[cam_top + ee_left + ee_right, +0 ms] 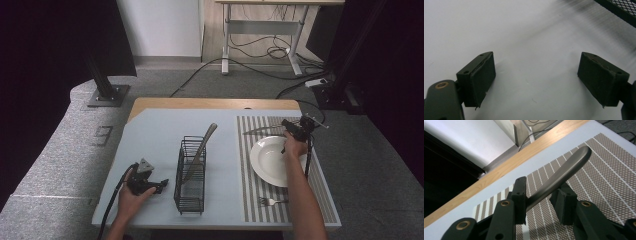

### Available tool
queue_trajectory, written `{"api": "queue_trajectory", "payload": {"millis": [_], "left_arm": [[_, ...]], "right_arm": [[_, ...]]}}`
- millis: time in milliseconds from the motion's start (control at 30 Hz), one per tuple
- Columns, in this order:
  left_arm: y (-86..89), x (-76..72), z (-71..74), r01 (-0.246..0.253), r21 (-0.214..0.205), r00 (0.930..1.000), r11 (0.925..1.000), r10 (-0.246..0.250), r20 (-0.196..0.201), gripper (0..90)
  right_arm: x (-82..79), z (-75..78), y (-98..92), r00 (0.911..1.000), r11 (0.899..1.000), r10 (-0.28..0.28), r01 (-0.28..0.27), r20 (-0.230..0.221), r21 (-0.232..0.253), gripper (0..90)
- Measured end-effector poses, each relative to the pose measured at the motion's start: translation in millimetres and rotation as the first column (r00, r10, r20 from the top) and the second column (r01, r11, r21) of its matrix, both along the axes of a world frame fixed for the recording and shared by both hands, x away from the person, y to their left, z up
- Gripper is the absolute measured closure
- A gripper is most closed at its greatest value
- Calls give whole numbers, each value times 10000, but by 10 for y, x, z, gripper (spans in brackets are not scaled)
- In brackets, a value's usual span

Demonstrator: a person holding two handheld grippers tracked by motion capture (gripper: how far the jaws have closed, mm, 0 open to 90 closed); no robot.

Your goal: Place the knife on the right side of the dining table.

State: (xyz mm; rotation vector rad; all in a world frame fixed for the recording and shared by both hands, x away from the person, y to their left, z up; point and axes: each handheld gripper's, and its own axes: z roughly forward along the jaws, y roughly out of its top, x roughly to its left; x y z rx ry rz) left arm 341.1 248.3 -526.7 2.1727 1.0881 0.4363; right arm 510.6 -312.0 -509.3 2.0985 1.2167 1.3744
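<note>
High view: a pale blue-grey surface (155,140) with a wooden far edge sits mid-frame on grey carpet. A striped mat (255,195) covers its right part, carrying a white plate (267,160) and, near the lower edge, a fork (270,201). A black wire rack (191,175) stands at centre with a utensil (200,150) leaning out of it toward the upper right. Beyond the surface, cables trail over the floor under a white-legged desk at the top of the frame, and dark curtains close both sides.

The right gripper (295,129) is at the mat's far end, upper right of the plate, with a knife (260,131) lying on the mat to its left. In the right gripper view the knife handle (564,175) runs between the fingers (520,195) toward the upper right; the left one touches it, the right one stands just clear, so the hold looks loose.

The left gripper (162,185) rests at lower left of the surface, beside the rack. In the left gripper view its fingers (484,77) stand wide over bare surface, nothing between them.
</note>
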Motion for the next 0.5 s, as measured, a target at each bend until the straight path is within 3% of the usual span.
{"api": "queue_trajectory", "payload": {"millis": [233, 500], "left_arm": [[0, 0, 0, 0, 0, 10000, 10000, 0, -1, 140], [0, 0, 0, 2, 0, 10000, 10000, -2, 0, 140]], "right_arm": [[12, 19, -27, 9984, 9999, -92, 99, -558, 126, 647], [17, 24, -36, 9968, 9997, -144, 160, -789, 188, 644]]}}
